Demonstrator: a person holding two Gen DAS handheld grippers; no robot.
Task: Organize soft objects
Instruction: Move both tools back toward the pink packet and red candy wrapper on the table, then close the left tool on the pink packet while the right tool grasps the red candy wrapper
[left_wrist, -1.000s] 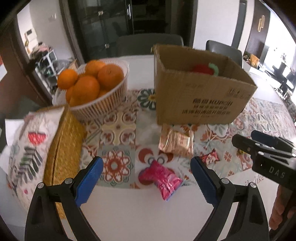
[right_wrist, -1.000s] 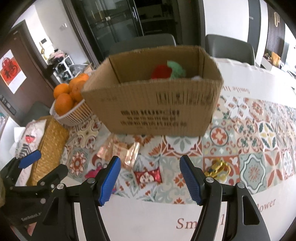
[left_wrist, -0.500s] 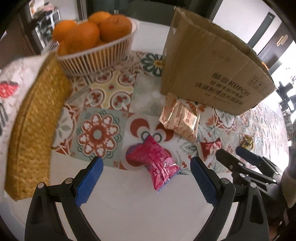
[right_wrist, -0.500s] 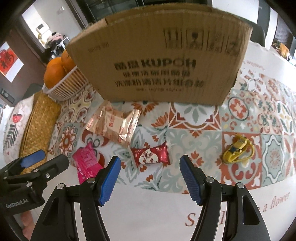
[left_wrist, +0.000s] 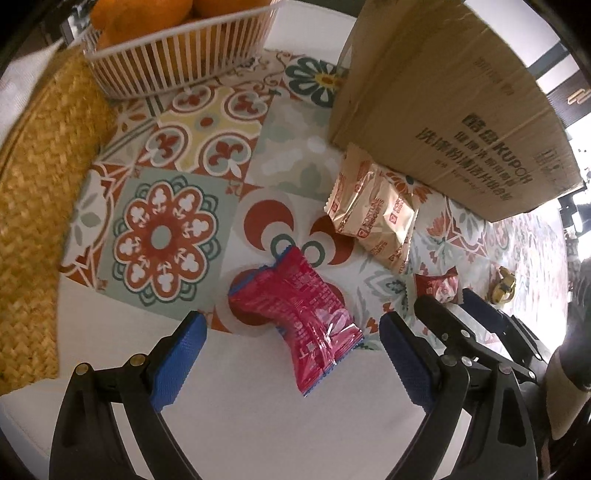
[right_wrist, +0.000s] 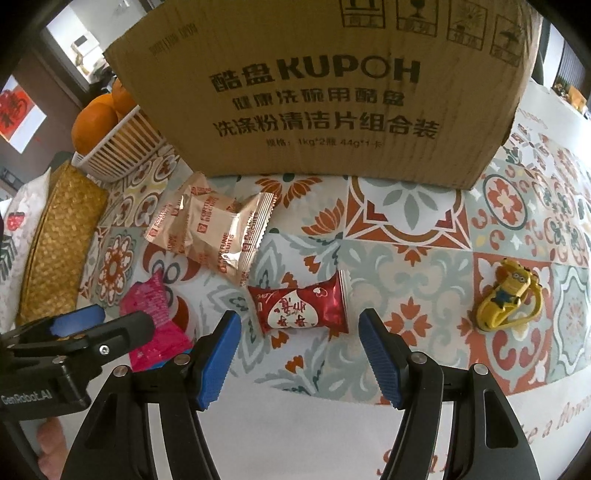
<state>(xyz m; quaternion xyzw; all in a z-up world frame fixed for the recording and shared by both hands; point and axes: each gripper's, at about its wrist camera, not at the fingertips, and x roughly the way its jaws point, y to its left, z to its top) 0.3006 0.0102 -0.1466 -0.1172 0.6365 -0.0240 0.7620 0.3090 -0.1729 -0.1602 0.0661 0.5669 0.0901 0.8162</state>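
Observation:
A pink snack packet (left_wrist: 299, 314) lies on the table between the open blue pads of my left gripper (left_wrist: 291, 354); it also shows in the right wrist view (right_wrist: 151, 325). A small red candy packet (right_wrist: 301, 306) lies just ahead of my open right gripper (right_wrist: 299, 350); it shows in the left wrist view (left_wrist: 437, 286) too. Gold biscuit packets (right_wrist: 214, 230) lie in front of the cardboard box (right_wrist: 325, 92). A yellow minion toy (right_wrist: 508, 295) lies to the right. Both grippers are low over the table and empty.
A white basket of oranges (left_wrist: 177, 48) stands at the back left. A woven yellow cushion (left_wrist: 40, 192) lies along the left. The patterned table runner (right_wrist: 406, 236) covers the middle, with white tabletop (left_wrist: 240, 406) at the front edge.
Both grippers have moved down and forward toward the table. The pink packet now lies between the left pads and the red packet just ahead of the right pads. The box top is out of view.

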